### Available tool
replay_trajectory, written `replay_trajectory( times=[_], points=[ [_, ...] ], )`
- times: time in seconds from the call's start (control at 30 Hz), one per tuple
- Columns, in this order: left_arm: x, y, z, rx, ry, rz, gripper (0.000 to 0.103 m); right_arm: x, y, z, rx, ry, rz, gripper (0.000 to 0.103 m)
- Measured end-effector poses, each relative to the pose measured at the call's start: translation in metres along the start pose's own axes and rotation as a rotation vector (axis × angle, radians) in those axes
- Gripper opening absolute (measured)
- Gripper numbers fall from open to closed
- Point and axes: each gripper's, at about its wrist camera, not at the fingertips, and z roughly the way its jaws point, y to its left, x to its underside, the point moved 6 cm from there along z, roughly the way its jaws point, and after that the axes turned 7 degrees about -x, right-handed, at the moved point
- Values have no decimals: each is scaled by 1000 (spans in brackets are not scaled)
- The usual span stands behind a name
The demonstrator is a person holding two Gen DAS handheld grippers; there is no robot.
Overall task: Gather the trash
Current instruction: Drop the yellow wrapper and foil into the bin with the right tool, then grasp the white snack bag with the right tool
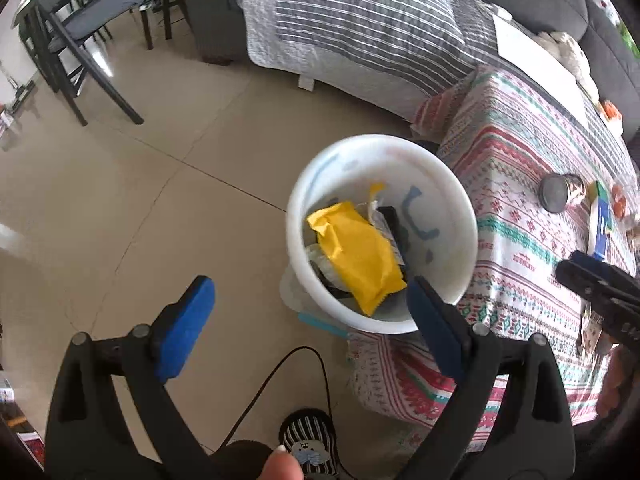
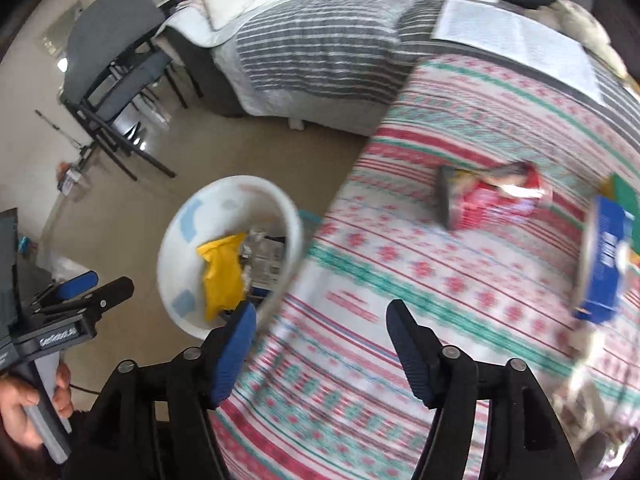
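Note:
A white trash bucket (image 1: 452, 216) stands on the floor beside the table. It holds a yellow wrapper (image 1: 356, 252) and other scraps. My left gripper (image 1: 308, 300) is open and empty, above the floor just left of the bucket. The bucket also shows in the right wrist view (image 2: 296, 224). My right gripper (image 2: 320, 332) is open and empty over the table's left edge. A crushed red can (image 2: 492, 196) and a blue box (image 2: 604, 260) lie on the patterned tablecloth (image 2: 420, 260), ahead and to the right. The right view is blurred.
A sofa with a striped grey blanket (image 1: 352, 24) stands behind the table. Dark chairs (image 1: 80, 40) stand at the far left. A black cable (image 1: 280, 380) runs across the floor. A round can (image 1: 556, 192) lies on the table. A white paper (image 2: 516, 48) lies at the table's far side.

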Motion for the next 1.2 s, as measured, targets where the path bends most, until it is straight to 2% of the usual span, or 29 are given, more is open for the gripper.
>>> replay_trajectory(
  times=[0.1,0.17,0.3,0.53,0.7,0.9,1.1,1.2],
  points=[
    [1,-16,-1,16,5,23,97,8,-23,-26,41,-16,25,76],
    [1,-27,-5,44,0,37,102,14,-41,-43,83,-27,41,79],
    [5,-60,-18,77,-23,100,102,30,-78,-68,174,-28,79,83],
    [9,-102,-26,79,-35,189,102,65,-129,-79,269,59,142,83],
    [12,-128,-33,96,-44,235,102,83,-155,-81,263,89,203,83],
    [16,-154,-34,105,-40,282,102,93,-165,-67,219,138,244,83],
    [19,-161,-35,101,-40,300,102,94,-164,-46,229,200,233,83],
    [20,-159,-34,96,-38,297,102,97,-164,-39,263,212,226,83]
  ],
)
